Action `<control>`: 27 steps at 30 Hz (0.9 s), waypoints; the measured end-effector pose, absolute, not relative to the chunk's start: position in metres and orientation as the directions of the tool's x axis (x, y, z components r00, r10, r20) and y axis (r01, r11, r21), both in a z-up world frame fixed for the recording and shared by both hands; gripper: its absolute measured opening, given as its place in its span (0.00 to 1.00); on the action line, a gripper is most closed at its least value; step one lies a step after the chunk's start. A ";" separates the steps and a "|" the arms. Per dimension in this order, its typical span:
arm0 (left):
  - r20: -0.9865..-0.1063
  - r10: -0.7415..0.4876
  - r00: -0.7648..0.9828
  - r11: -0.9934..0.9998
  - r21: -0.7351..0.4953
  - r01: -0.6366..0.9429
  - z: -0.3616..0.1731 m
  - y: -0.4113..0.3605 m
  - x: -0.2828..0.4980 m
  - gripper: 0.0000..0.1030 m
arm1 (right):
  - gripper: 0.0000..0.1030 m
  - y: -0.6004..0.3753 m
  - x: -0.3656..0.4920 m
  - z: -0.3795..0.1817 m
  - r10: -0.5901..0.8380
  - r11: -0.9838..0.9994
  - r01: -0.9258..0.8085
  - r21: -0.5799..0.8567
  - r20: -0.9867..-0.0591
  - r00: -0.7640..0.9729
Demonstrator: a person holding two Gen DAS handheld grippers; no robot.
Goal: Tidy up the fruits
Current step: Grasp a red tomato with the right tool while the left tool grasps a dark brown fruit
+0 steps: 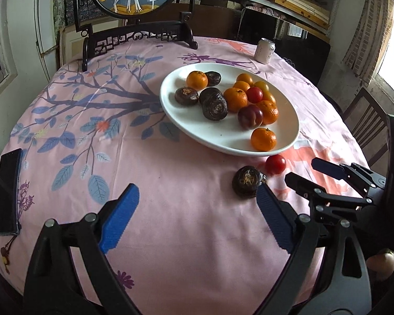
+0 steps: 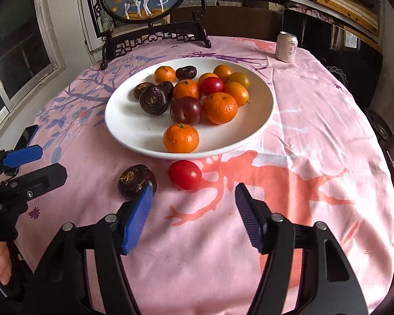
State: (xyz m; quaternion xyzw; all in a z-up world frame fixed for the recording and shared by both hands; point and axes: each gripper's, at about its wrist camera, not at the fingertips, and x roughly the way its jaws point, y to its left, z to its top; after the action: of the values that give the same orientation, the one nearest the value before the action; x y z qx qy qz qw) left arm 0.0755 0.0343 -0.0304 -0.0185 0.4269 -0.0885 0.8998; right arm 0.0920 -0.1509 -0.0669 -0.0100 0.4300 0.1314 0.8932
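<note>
— Done so far? Most fruit piled on the wide white ceramic plate (image 2: 260, 120): tangerines, plum, tomatoes, dark chestnuts.

— Left? Two strays on the pink cloth, just off the plate's near rim: glossy red oval tomato (image 2: 185, 174), long axis across the frame, and dark brown round water chestnut (image 2: 134, 181), tufted top up.

— Grippers? Left gripper (image 1: 197, 218) spread wide, empty. Right gripper (image 2: 194, 210) parted, nothing pinched, short of the tomato.

A glossy white ceramic oval plate (image 2: 260, 120) sits on a matt pink printed cotton tablecloth (image 2: 315, 136). The shiny smooth red tomato (image 2: 184, 174) contrasts with the rough dark-brown water chestnut (image 2: 134, 179). Ribbed blue plastic pads (image 2: 138, 223) line matt black gripper arms.
</note>
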 end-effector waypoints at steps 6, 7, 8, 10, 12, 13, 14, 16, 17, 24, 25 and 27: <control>-0.767 -0.173 0.618 0.984 -0.112 0.137 -0.033 0.038 0.077 0.90 | 0.47 -0.142 0.116 -0.080 0.236 0.962 -0.250 0.108 -0.791 0.565; -0.768 -0.173 0.616 0.984 -0.113 0.136 -0.033 0.038 0.078 0.90 | 0.46 -0.140 0.119 -0.082 0.236 0.961 -0.253 0.108 -0.795 0.558; -0.770 -0.173 0.614 0.984 -0.113 0.135 -0.034 0.039 0.079 0.90 | 0.43 -0.138 0.122 -0.085 0.237 0.960 -0.258 0.107 -0.802 0.549; -0.773 -0.172 0.611 0.985 -0.113 0.134 -0.035 0.038 0.079 0.90 | 0.32 -0.136 0.125 -0.090 0.243 0.958 -0.263 0.115 -0.813 0.529; -0.776 -0.173 0.607 0.984 -0.110 0.139 -0.036 0.036 0.080 0.90 | 0.32 -0.138 0.122 -0.087 0.254 0.957 -0.260 0.130 -0.811 0.527; -0.778 -0.174 0.604 0.984 -0.109 0.143 -0.037 0.033 0.080 0.90 | 0.32 -0.140 0.120 -0.085 0.262 0.956 -0.257 0.142 -0.809 0.527; -0.781 -0.179 0.598 0.982 -0.108 0.152 -0.039 0.030 0.081 0.90 | 0.32 -0.143 0.117 -0.083 0.260 0.957 -0.250 0.144 -0.806 0.532; -0.790 -0.193 0.582 0.978 -0.109 0.176 -0.043 0.020 0.083 0.90 | 0.32 -0.149 0.110 -0.078 0.253 0.961 -0.237 0.143 -0.803 0.540; -0.795 -0.197 0.573 0.976 -0.107 0.188 -0.045 0.014 0.084 0.90 | 0.32 -0.153 0.107 -0.076 0.252 0.962 -0.231 0.146 -0.801 0.544; -0.837 -0.210 0.506 0.971 -0.119 0.207 -0.071 -0.021 0.103 0.89 | 0.32 -0.185 0.076 -0.067 0.223 0.973 -0.182 0.143 -0.785 0.577; -0.838 -0.203 0.507 0.973 -0.114 0.200 -0.073 -0.024 0.106 0.88 | 0.32 -0.189 0.074 -0.067 0.226 0.973 -0.175 0.150 -0.784 0.579; -0.841 -0.193 0.505 0.975 -0.108 0.193 -0.077 -0.029 0.111 0.85 | 0.32 -0.195 0.070 -0.066 0.228 0.973 -0.169 0.158 -0.780 0.583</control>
State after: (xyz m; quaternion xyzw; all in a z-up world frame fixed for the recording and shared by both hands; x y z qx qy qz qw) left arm 0.1105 -0.0294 -0.0767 0.0001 0.4851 -0.1111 0.8674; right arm 0.0701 -0.1948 -0.0657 0.0331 0.4428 0.1116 0.8890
